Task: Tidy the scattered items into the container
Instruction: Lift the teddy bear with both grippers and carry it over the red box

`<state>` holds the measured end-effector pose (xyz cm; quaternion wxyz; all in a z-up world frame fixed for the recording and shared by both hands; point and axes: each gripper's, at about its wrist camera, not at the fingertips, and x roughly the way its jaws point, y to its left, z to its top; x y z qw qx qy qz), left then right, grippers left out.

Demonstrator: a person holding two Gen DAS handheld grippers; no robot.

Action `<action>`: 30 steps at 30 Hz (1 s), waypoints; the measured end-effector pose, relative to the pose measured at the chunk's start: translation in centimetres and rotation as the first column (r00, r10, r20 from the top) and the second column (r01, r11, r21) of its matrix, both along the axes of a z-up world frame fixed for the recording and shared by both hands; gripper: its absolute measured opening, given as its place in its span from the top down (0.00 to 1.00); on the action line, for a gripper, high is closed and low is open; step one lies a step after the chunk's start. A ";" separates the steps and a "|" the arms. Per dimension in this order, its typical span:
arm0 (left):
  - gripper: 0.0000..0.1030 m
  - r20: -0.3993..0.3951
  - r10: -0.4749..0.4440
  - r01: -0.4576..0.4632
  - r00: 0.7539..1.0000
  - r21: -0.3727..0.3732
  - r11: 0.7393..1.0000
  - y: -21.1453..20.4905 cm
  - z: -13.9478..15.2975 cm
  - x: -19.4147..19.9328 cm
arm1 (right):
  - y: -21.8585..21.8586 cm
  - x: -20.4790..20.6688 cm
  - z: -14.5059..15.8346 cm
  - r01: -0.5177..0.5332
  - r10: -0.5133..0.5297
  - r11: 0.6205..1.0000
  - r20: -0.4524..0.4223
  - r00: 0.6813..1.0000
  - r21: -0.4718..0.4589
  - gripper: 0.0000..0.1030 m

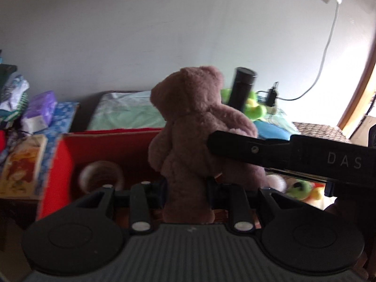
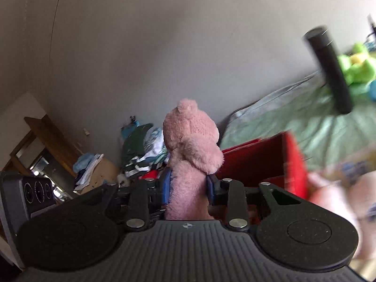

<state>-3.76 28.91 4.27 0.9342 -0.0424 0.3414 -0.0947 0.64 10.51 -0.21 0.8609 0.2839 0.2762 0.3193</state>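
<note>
Left jaws: the left gripper (image 1: 186,189) was clenched on the pink teddy bear (image 1: 195,127), low on its body.
Right jaws: the right gripper (image 2: 188,188) clamped the same bear, also low.
Bear's place: held upright in the air, just in front of the red container (image 1: 98,145).
Risk: 2 grips on 1 soft toy could pull against each other.
Obstacle: the black flask (image 1: 240,85) on the bed (image 1: 122,112) stood near.

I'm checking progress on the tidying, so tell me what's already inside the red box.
Inside the red box one roll of tape is visible. The pink teddy bear held in the left gripper covers the box's right half, so anything there is hidden.
</note>
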 end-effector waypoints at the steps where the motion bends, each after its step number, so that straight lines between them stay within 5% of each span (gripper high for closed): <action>1: 0.76 -0.009 0.011 -0.011 1.000 0.010 1.000 1.1 -0.3 0.1 | 1.2 0.4 -0.4 -0.007 0.007 1.000 -0.006 1.000 0.005 0.69; 10: 0.76 -0.101 0.087 -0.079 0.991 0.086 0.993 6.8 -3.9 2.1 | 7.9 3.1 -4.0 -0.035 0.041 0.998 -0.120 0.992 0.050 0.68; 23: 0.75 -0.177 0.099 -0.068 0.979 0.176 0.982 8.0 -7.3 3.9 | 10.0 5.6 -8.0 -0.030 0.057 0.995 -0.315 0.947 0.091 0.68; 30: 0.63 -0.148 0.047 -0.023 0.988 0.160 0.987 8.4 -6.6 3.3 | 11.4 5.5 -7.0 -0.083 0.059 0.994 -0.286 0.956 -0.072 0.66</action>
